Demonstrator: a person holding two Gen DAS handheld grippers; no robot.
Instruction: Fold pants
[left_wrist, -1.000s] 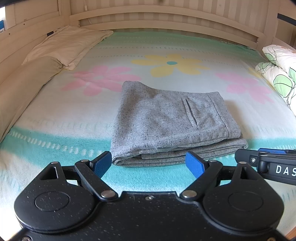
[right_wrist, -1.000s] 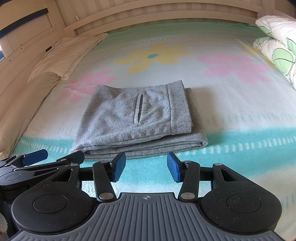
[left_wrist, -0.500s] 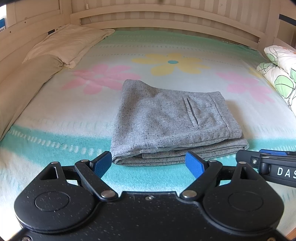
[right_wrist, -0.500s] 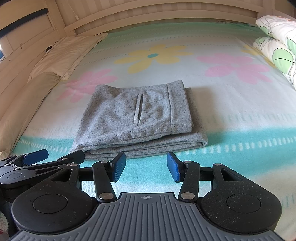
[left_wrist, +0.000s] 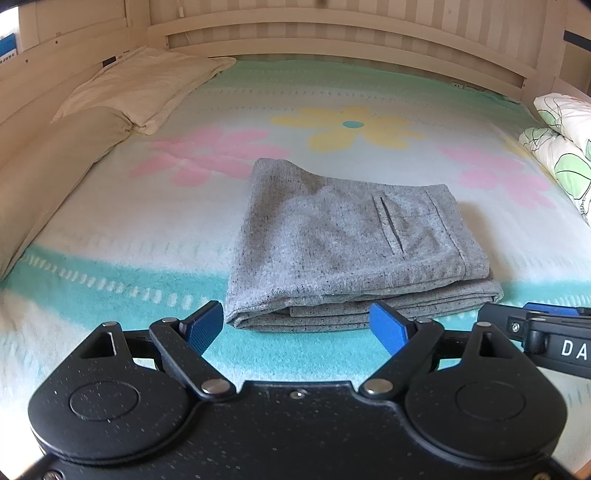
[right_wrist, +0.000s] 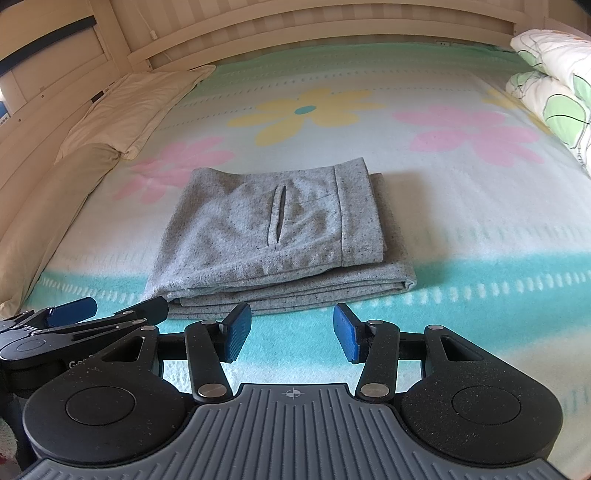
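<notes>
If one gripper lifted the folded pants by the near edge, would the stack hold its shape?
Probably not. The pants are soft knit in loose stacked layers, so lifting one edge would likely let them droop and unfold. Pushed, they would probably bunch on the fuzzy blanket rather than slide.

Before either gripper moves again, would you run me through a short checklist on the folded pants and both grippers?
1. Pants folded into a compact stack on the blanket: ok.
2. Layers squared up: not ok; the lower layers stick out past the top panel on the right side and along the near edge.
3. Left gripper open, nothing between its pads: ok.
4. Right gripper open, nothing between its pads: ok.
5. Both grippers short of the pants' near edge, not touching the cloth: ok.
6. Far side of the stack lying flat: cannot tell from these low views.
</notes>
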